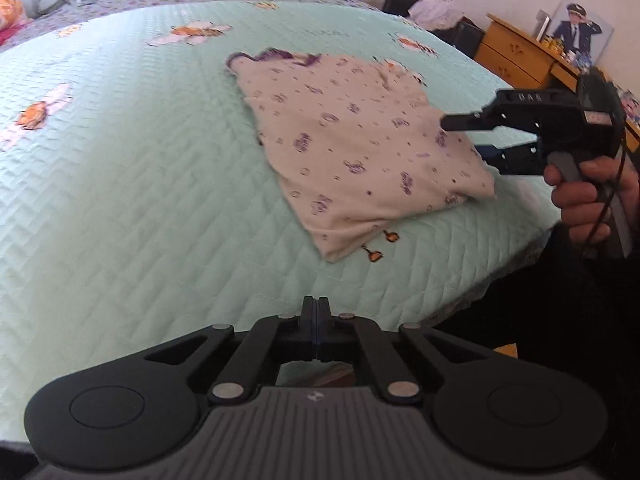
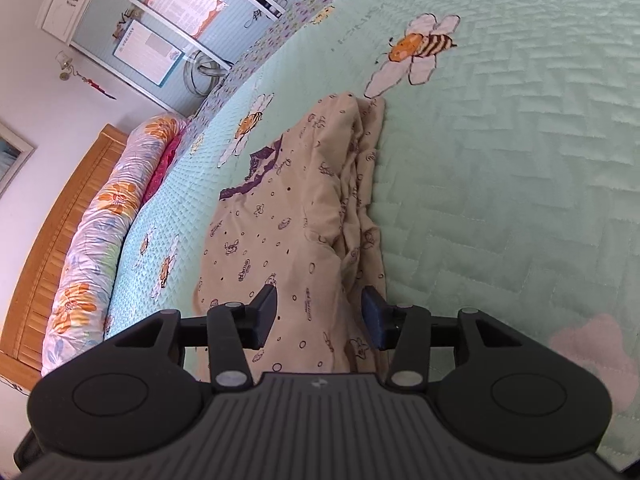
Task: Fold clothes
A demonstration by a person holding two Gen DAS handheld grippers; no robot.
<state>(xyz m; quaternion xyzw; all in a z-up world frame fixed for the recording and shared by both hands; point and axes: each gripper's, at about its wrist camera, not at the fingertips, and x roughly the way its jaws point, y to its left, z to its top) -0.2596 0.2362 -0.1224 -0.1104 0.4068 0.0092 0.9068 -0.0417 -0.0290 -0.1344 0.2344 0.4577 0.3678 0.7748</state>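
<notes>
Left gripper (image 1: 316, 306): fingers pressed together, empty. Right gripper (image 2: 320, 316): fingers spread apart, held by a hand (image 1: 588, 200).

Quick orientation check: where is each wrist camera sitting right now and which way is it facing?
Left wrist: behind the shut left gripper, facing across the bed to the folded garment; right gripper and hand show.
Right wrist: behind the open right gripper, straddling the garment, facing the headboard.
Shared: garment, bed, right gripper.

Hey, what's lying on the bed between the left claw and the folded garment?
Nothing but bare green quilt. In the left wrist view, the shut left claw sits short of the garment, with only quilt between.
</notes>
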